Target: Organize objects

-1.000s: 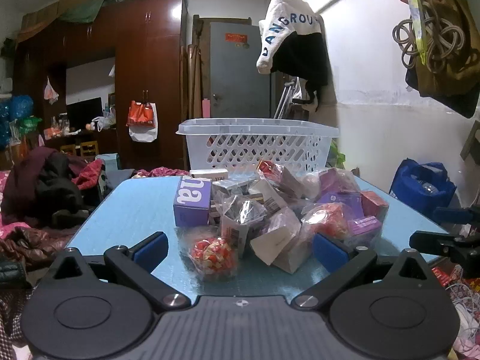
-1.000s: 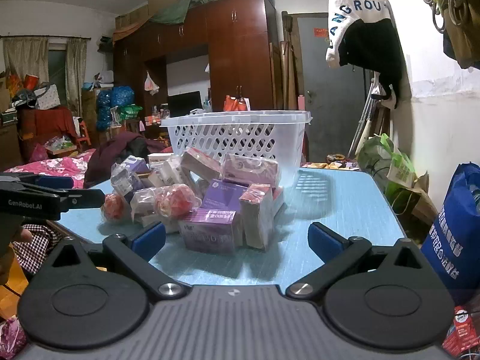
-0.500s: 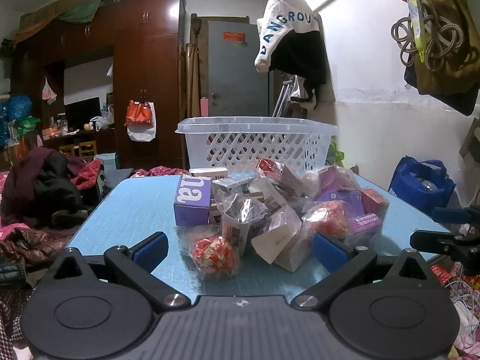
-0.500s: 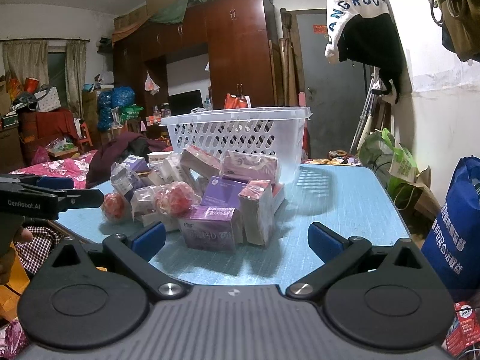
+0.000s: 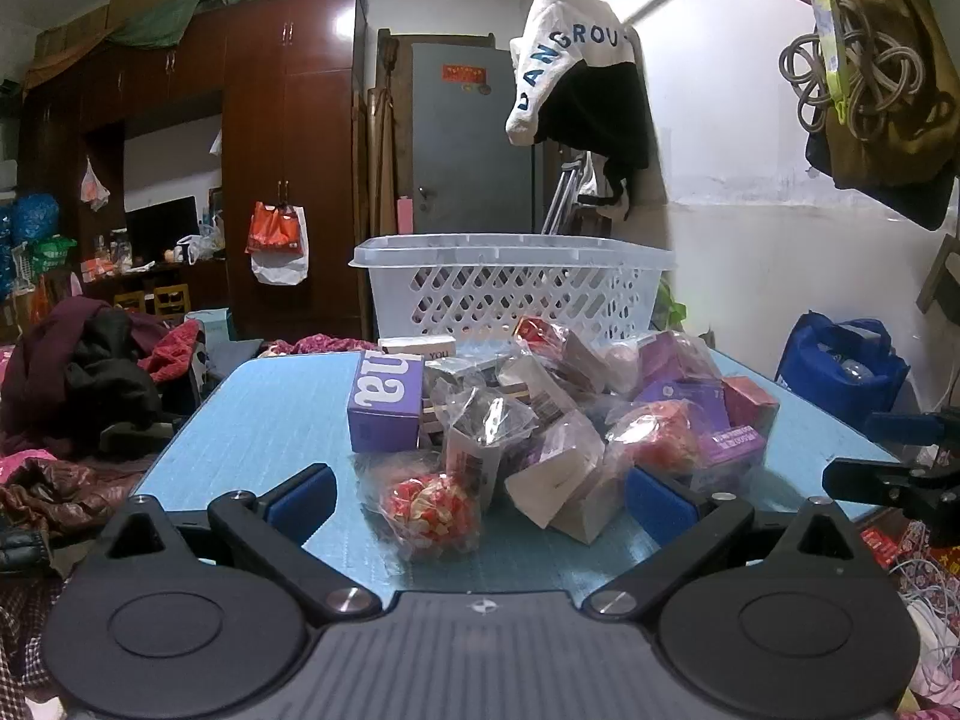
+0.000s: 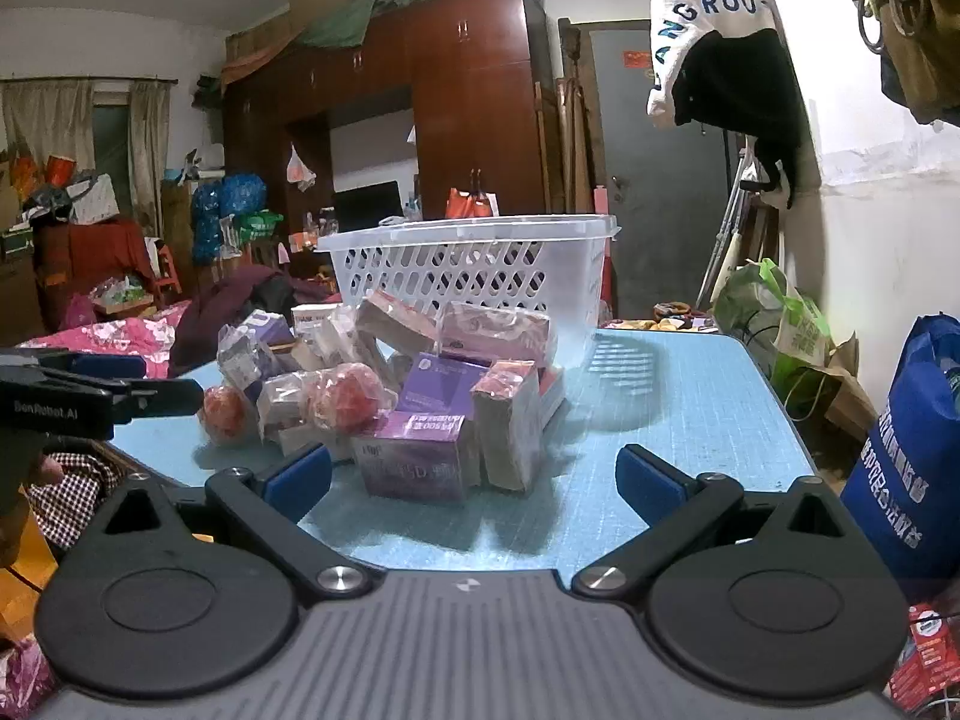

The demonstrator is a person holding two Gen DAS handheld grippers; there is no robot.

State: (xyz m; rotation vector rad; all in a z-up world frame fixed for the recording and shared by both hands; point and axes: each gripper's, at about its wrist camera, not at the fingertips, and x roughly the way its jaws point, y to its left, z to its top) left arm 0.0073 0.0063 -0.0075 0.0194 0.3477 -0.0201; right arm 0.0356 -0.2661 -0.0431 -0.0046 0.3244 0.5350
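Note:
A heap of wrapped boxes and bagged red balls lies on the blue table (image 5: 270,414). A purple box (image 5: 384,405) stands at its left, and a bagged red ball (image 5: 433,504) lies nearest me. Behind the heap stands a white lattice basket (image 5: 510,285). My left gripper (image 5: 477,501) is open at the table's near edge, the red ball between its fingers but untouched. In the right wrist view, my right gripper (image 6: 474,477) is open just short of a purple box (image 6: 414,462); the basket (image 6: 474,267) stands behind.
The right gripper shows at the left wrist view's right edge (image 5: 888,480); the left gripper shows at the right wrist view's left edge (image 6: 90,396). A blue bag (image 6: 906,456) sits on the floor right of the table. Clothes (image 5: 90,378) lie piled to the left.
Both grippers have edged slightly closer to the heap. Nothing has been taken hold of, and both stay open.

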